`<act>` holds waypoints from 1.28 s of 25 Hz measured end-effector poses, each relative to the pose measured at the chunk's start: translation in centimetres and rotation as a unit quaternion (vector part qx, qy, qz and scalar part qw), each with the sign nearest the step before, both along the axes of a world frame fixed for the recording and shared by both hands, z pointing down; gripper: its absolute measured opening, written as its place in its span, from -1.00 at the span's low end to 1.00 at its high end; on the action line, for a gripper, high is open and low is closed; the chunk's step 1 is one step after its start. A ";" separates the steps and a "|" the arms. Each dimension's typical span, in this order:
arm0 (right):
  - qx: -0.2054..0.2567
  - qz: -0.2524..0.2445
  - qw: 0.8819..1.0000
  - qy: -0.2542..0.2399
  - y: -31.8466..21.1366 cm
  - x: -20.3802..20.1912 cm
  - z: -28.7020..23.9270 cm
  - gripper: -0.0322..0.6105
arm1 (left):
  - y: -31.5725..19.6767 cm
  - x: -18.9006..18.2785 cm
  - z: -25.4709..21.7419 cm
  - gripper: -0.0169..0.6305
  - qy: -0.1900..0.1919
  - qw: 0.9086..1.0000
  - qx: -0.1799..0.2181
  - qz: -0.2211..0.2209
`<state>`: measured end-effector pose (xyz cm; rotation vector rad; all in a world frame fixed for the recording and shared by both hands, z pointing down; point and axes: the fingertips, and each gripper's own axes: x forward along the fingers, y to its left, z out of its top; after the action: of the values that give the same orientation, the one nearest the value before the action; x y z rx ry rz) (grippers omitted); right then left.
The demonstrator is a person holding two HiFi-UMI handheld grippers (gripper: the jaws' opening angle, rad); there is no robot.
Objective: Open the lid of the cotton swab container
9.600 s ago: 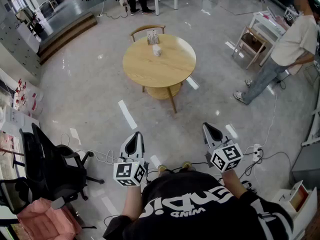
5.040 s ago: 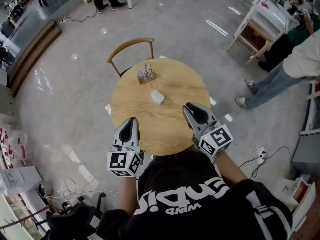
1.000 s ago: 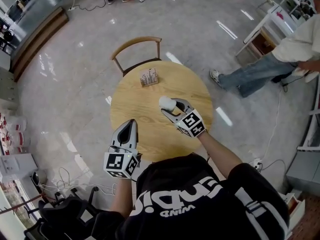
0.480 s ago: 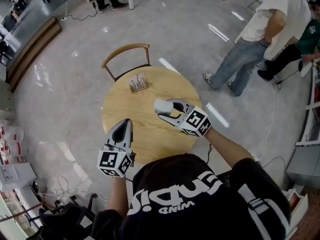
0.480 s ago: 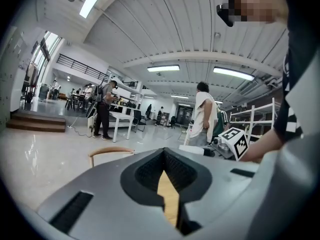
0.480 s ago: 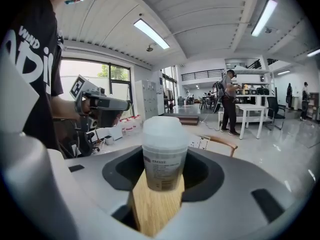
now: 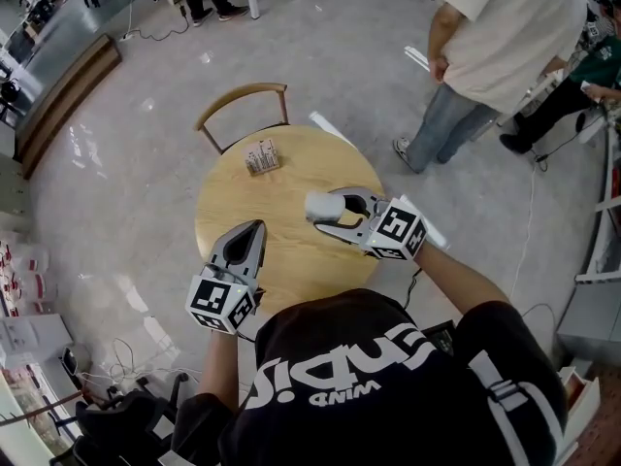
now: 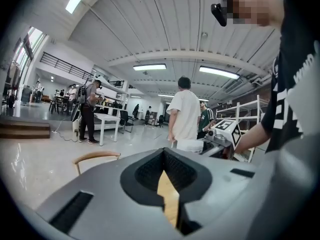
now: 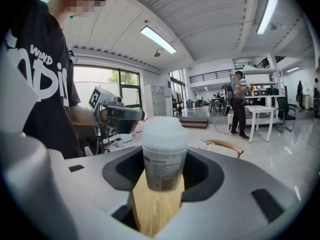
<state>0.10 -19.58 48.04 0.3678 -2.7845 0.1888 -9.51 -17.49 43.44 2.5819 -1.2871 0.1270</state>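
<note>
White plastic cotton swab container [image 9: 165, 153], lid on, upright, is sitting clamped betw. the jaws of the R gripper [image 7: 324, 212], which are standing wide on its sides. R arm is reaching fwd over the near-right part of the round wooden table [image 7: 238, 207], forearm stretched out from the shoulder, gripper pointing across the tabletop toward table centre and tipped slightly down. In the R gripper view the container's base is showing against the wood below it; contact w/ the table can't be told.

L gripper [image 7: 256, 225] is hanging at the table's near-left edge, jaws together, nothing betw. them, nose pointing in over the wood. L elbow is tucked close to the body.

Vs. a sec. ago: the R gripper, w/ the container, is sitting larger and further right in the head view. The L gripper is lying more tilted toward table centre. Bystander in a light shirt [image 7: 509, 27] is now standing much nearer the table's far-right side. Small rack [image 7: 259, 155] is staying on the far-left part of the table, chair [image 7: 243, 95] just beyond it.
</note>
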 end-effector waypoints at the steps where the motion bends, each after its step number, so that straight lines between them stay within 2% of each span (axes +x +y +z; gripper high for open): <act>1: 0.002 -0.001 1.000 0.000 0.1 0.2 -0.1 -0.26 | 0.1 0.3 -0.1 -0.92 -0.001 1.000 0.003 0.003; 7: 0.014 -0.008 1.000 0.002 0.3 0.5 -0.3 -0.26 | 0.2 1.4 -0.6 -0.86 0.001 0.999 0.016 0.028; 12: 0.013 -0.011 1.000 0.002 0.6 0.6 -0.3 -0.26 | 0.1 1.8 -1.2 -0.51 -0.004 0.998 0.022 0.055; 16: 0.015 -0.021 1.000 0.003 0.9 0.5 -0.4 -0.26 | 0.3 2.8 -1.6 -0.21 -0.013 0.994 0.033 0.101; 19: 0.016 -0.034 0.999 0.000 1.4 0.5 -0.8 -0.26 | 0.6 4.1 -1.9 -0.12 -0.022 0.989 0.042 0.140; 24: 0.016 -0.057 0.998 -0.003 2.1 0.3 -1.6 -0.26 | 0.8 6.0 -2.7 -0.11 -0.032 0.978 0.053 0.197; 32: 0.014 -0.074 0.997 -0.008 3.1 -0.2 -1.9 -0.26 | 1.0 8.6 -2.4 -0.11 -0.044 0.964 0.054 0.258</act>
<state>-0.07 -16.51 46.16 0.1656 -2.8182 0.1190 -0.87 -16.47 41.02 2.9772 -0.6278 0.2759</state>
